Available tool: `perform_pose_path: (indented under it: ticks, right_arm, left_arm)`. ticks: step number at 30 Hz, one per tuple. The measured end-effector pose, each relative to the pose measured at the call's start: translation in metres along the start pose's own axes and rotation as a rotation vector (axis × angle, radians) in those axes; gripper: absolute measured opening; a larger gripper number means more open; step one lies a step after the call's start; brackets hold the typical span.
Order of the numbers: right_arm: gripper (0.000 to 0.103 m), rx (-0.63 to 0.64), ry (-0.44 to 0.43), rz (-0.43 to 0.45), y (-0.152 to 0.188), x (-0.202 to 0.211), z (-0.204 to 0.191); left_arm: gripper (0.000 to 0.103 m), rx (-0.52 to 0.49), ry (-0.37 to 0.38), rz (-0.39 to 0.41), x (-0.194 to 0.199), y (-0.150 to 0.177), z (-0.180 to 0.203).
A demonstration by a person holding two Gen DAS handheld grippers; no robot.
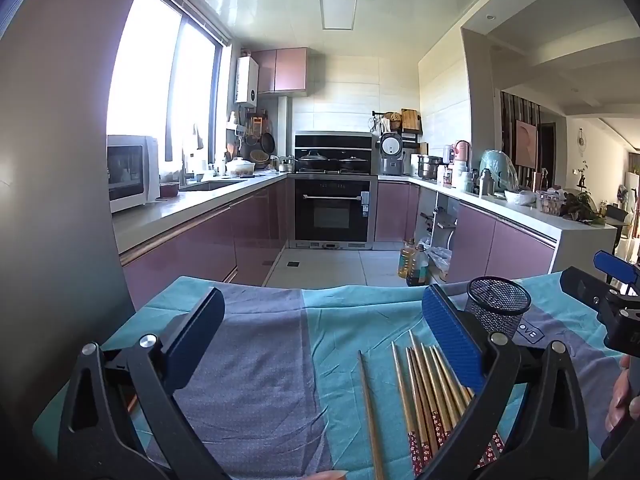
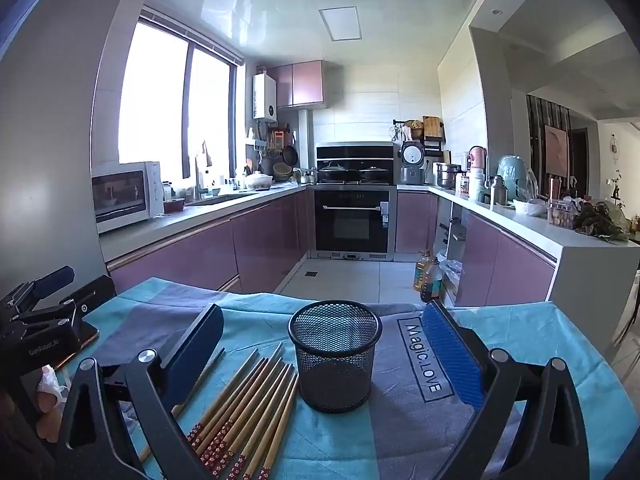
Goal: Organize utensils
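On the cloth (image 2: pixel 540 344), empty mesh cup (image 2: pixel 334 356) beside chopsticks (image 2: pixel 248 408); both claws (image 1: pixel 320 344) (image 2: pixel 324 360) spread, nothing pinched.

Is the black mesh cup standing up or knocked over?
Standing up. The cup sits on its base, its round opening facing up, beside the chopsticks.

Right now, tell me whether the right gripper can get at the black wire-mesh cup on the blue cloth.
Probably yes. The right gripper is open and empty, with the black wire-mesh cup standing upright straight ahead between its fingers; the bamboo chopsticks lie beside it, not across the way.
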State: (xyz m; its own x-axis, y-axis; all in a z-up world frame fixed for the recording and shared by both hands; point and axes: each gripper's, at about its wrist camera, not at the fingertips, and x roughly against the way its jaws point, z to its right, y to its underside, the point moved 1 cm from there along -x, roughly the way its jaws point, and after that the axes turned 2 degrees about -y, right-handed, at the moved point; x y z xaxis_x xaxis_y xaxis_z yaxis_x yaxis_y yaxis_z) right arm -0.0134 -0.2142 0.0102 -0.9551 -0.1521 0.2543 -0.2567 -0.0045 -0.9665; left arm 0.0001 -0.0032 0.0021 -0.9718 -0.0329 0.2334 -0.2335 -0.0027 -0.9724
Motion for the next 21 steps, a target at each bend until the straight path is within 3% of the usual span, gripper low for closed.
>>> perform_pose_path:
  ticks: [21]
  right_arm:
    - [0.097, 0.009, 0.016, 0.026, -0.0028, 0.0008, -0.0014]
  left_arm:
    - [0.097, -0.005, -0.008, 0.051, 0.0037, 0.0027, 0.0028]
